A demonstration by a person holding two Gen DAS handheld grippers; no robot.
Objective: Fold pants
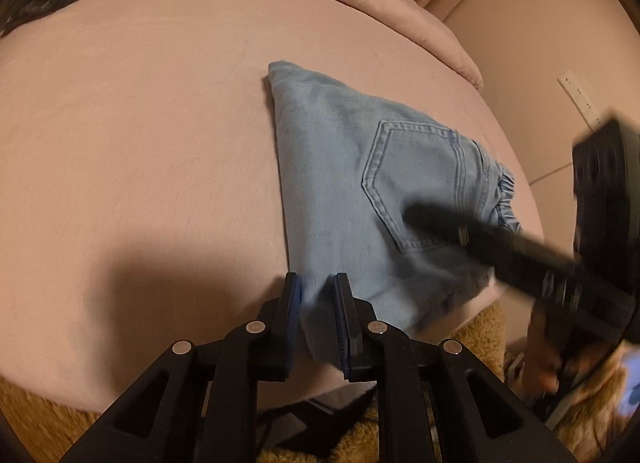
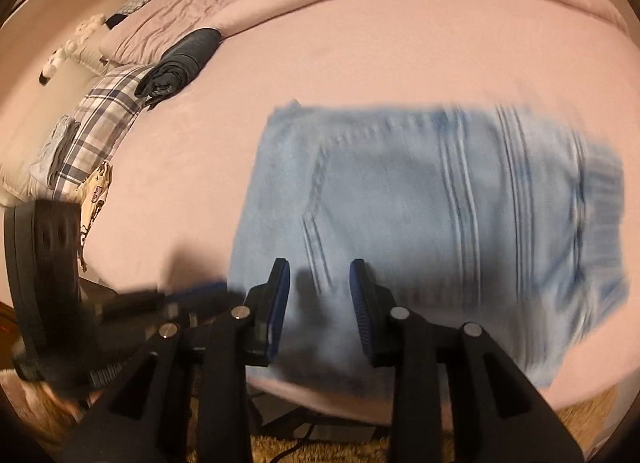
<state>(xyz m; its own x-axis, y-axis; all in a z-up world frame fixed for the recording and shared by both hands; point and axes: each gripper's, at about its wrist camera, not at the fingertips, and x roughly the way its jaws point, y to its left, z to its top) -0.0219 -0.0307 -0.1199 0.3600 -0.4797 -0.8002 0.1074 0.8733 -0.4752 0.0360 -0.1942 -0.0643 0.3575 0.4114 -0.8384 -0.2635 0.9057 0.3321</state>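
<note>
Light blue jeans [image 1: 340, 151] lie folded into a compact stack on the pink bed [image 1: 140, 123], back pocket facing up. My left gripper [image 1: 316, 283] is shut on the stack's near left corner, with denim filling the gap between its blue pads. In the right wrist view the jeans [image 2: 420, 203] are blurred, and my right gripper [image 2: 320, 271] stands open just above their near edge with nothing pinched. From the left wrist view, the right gripper [image 1: 424, 219] shows as a dark blur over the pocket. The left gripper [image 2: 200, 291] appears blurred at the jeans' corner.
A dark rolled garment [image 2: 184, 59] and a plaid pillow [image 2: 108, 111] lie at the bed's far left. A folded pink blanket [image 1: 360, 3] runs along the back. A shaggy tan rug [image 2: 320, 447] covers the floor below the bed's near edge.
</note>
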